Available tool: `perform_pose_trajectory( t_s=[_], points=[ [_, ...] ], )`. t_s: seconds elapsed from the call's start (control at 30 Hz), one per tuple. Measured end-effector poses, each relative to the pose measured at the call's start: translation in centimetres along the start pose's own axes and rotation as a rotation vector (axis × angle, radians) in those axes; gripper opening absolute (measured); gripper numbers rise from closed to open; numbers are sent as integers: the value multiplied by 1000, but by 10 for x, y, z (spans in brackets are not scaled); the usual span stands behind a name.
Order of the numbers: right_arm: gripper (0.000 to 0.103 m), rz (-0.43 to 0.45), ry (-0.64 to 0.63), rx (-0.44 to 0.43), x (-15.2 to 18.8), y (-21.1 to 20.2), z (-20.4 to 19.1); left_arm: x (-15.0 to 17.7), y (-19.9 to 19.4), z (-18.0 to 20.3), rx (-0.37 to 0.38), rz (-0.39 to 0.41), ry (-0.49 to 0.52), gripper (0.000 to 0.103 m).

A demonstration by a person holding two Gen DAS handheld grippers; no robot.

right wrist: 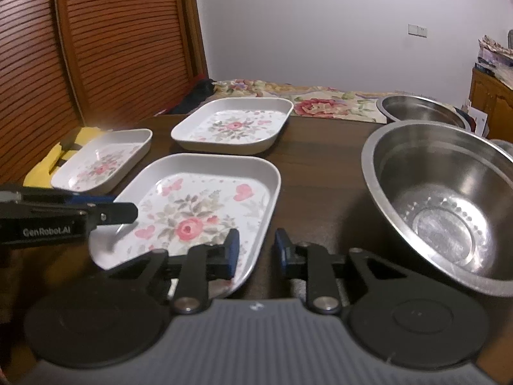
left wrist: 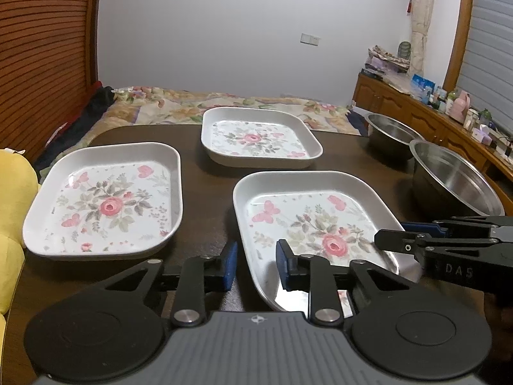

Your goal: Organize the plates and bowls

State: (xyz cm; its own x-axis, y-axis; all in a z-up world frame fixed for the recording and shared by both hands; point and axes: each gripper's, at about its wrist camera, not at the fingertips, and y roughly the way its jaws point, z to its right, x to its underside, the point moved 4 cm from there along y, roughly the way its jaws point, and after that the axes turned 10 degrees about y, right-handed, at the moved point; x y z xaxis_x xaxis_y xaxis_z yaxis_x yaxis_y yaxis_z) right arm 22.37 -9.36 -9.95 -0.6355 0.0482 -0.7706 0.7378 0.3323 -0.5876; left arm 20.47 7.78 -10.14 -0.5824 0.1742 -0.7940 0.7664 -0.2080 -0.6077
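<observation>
Three white rectangular plates with a rose print lie on the dark table [left wrist: 205,192]: a left plate [left wrist: 102,199], a far plate [left wrist: 259,136] and a near plate [left wrist: 317,224]. My left gripper [left wrist: 256,266] is open and straddles the near plate's left rim, one finger outside and one inside. My right gripper [right wrist: 256,250] is open astride the right rim of that same near plate [right wrist: 198,211]. Each gripper shows side-on in the other's view: the right gripper [left wrist: 391,239] and the left gripper [right wrist: 128,211]. Two steel bowls [right wrist: 442,211] [right wrist: 423,109] stand at the right.
A bed with a floral quilt [left wrist: 198,106] lies past the table's far edge. Something yellow [left wrist: 12,211] sits off the left edge. A slatted wooden door [right wrist: 112,41] is at the left. A wooden cabinet [left wrist: 416,112] with clutter runs along the right wall.
</observation>
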Motion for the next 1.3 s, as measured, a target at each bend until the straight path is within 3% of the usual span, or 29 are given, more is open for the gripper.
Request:
perform_pose_trajectory(
  t_s=[0.27, 1.3],
  points=[
    [17, 1, 35, -31, -1, 0, 4, 4, 2, 0, 13, -1, -13, 18],
    [16, 69, 95, -110, 29, -63, -9, 27, -77, 23, -17, 80, 29, 18]
  ],
)
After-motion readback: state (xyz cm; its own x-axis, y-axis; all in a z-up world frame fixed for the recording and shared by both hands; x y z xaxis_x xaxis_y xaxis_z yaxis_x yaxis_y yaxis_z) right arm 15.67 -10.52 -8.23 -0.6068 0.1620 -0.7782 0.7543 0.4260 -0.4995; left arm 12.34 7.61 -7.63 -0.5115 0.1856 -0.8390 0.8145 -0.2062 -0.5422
